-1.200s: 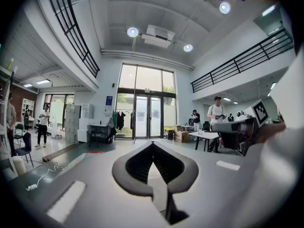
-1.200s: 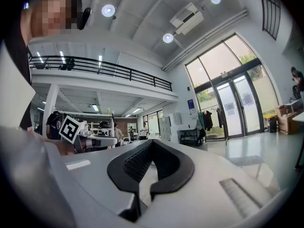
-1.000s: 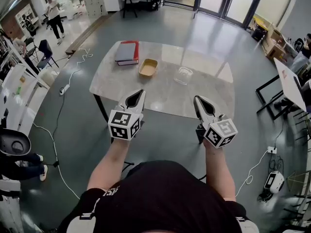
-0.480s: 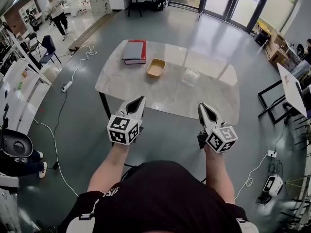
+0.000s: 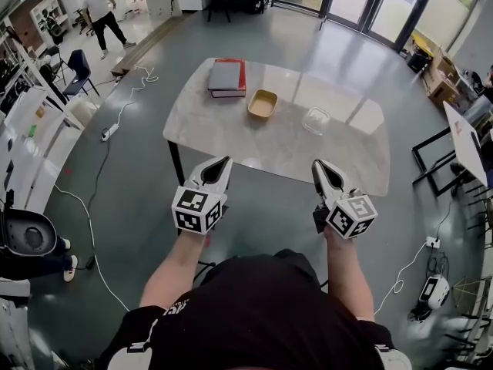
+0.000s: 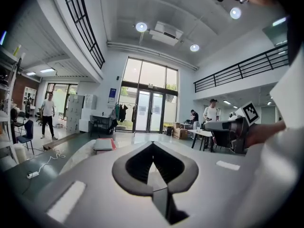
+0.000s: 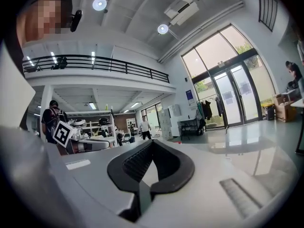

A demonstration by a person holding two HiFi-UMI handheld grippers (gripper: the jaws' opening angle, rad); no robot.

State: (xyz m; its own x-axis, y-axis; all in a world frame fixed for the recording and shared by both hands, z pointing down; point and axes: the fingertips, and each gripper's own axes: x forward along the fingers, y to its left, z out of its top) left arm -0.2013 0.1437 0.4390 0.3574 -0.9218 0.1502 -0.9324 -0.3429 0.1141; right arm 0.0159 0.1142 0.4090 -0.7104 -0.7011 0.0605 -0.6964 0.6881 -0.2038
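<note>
Left gripper (image 5: 222, 163) and right gripper (image 5: 319, 166): jaws closed on nothing; carried level, side by side (neutral carry, I'd judge). Table (image 5: 223, 133) ahead of both tips; yellow dish (image 5: 263, 103) and clear tub (image 5: 316, 119) further ahead, likely beyond reach.

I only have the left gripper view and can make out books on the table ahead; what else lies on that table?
Observer: The head view shows a yellow bowl just right of the books.
Operator: Is there anything beyond the bowl?
Observer: A clear container lies further right, apart from the bowl.
Operator: How do the right gripper's jaws stand?
Observer: The right gripper has its jaws together with nothing between them.
</note>
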